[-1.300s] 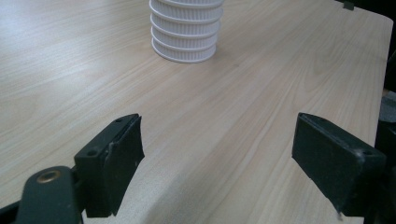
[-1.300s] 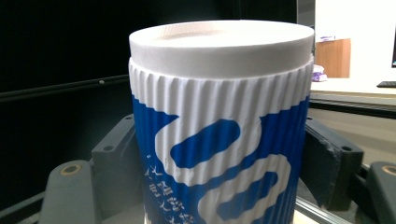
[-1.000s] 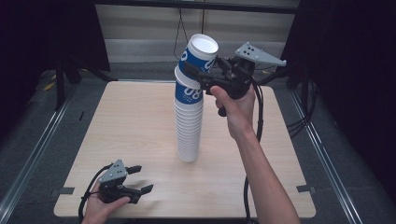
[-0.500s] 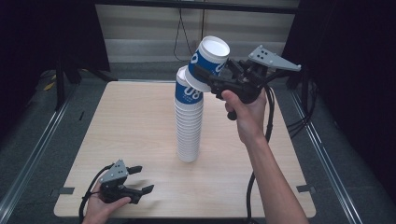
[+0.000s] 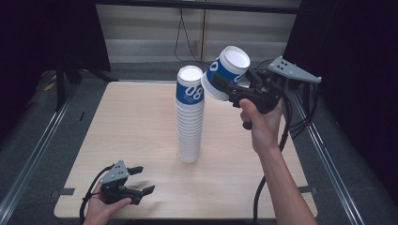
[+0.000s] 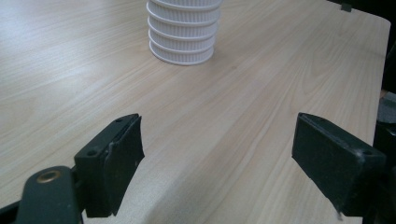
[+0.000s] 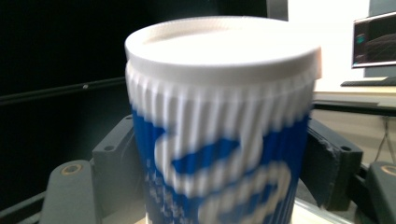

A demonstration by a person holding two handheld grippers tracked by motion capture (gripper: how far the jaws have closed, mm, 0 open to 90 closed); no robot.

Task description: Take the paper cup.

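Note:
A tall stack of white ribbed paper cups [image 5: 189,126] stands upside down at the middle of the wooden table [image 5: 117,126], and its top cup has a blue band. My right gripper [image 5: 224,83] is shut on a single blue-and-white cup [image 5: 226,69], held tilted in the air just right of the stack's top and apart from it. In the right gripper view that cup [image 7: 219,126] sits between the two jaws of my right gripper [image 7: 219,163]. My left gripper [image 5: 141,181] rests open near the table's front left corner. Its own view shows my left gripper [image 6: 217,163] open, with the stack's base [image 6: 183,32] ahead.
Metal floor rails [image 5: 37,154] run along both sides of the table. Cables [image 5: 286,136] trail from the right gripper past the table's right edge. Dark curtains stand at the back and sides. A monitor [image 7: 373,39] sits far off in the right gripper view.
My right gripper has lifted the top cup off the stack, carried it right and tilted it further. The left gripper has stayed put.

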